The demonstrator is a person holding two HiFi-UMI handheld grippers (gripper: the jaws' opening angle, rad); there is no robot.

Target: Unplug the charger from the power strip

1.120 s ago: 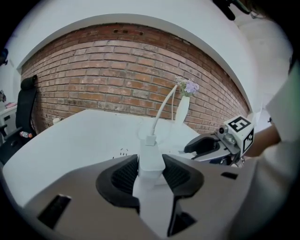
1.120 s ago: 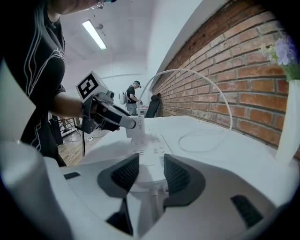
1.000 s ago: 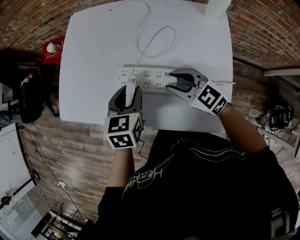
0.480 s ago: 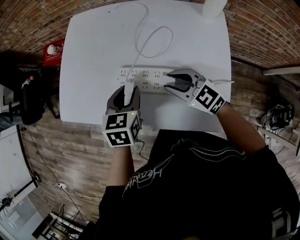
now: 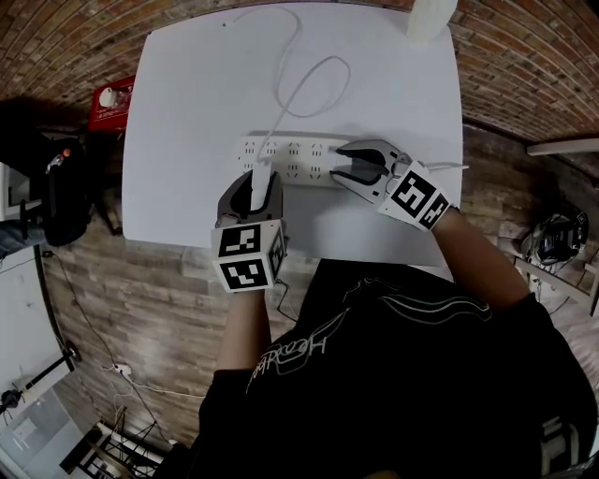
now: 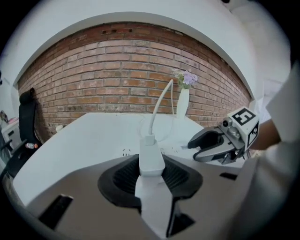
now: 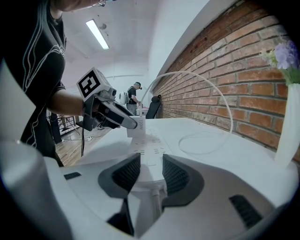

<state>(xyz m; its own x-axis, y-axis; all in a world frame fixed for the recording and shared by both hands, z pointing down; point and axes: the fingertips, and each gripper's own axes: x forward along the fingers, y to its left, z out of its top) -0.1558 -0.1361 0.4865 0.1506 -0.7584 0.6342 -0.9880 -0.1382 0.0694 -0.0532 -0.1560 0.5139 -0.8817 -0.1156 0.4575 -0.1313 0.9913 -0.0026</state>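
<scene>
Brick wall [image 6: 117, 61] and plank floor [image 5: 140, 309] border a white table [image 5: 187, 112]. Off the table's left edge, on the floor side, sits a red object [image 5: 108, 98]. Left of centre, the left gripper [image 5: 253, 194] points forward and down. Its fingers pinch the white charger [image 6: 151, 157] by both sides, and the charger stands upright between the ribbed pads. The charger is at the left end of the power strip [image 5: 290, 154], at its near edge. No view shows whether its pins are out of the socket. A white cable [image 5: 314, 79] rises from the charger's top and loops across the far half of the table. The power strip lies crosswise at mid-table. At its right end, the right gripper [image 5: 342, 161] has one finger on each long side, and both pads press the casing. A white vase [image 5: 430, 17] holding pale purple flowers [image 6: 189, 78] stands at the far right edge, well apart from both grippers.
</scene>
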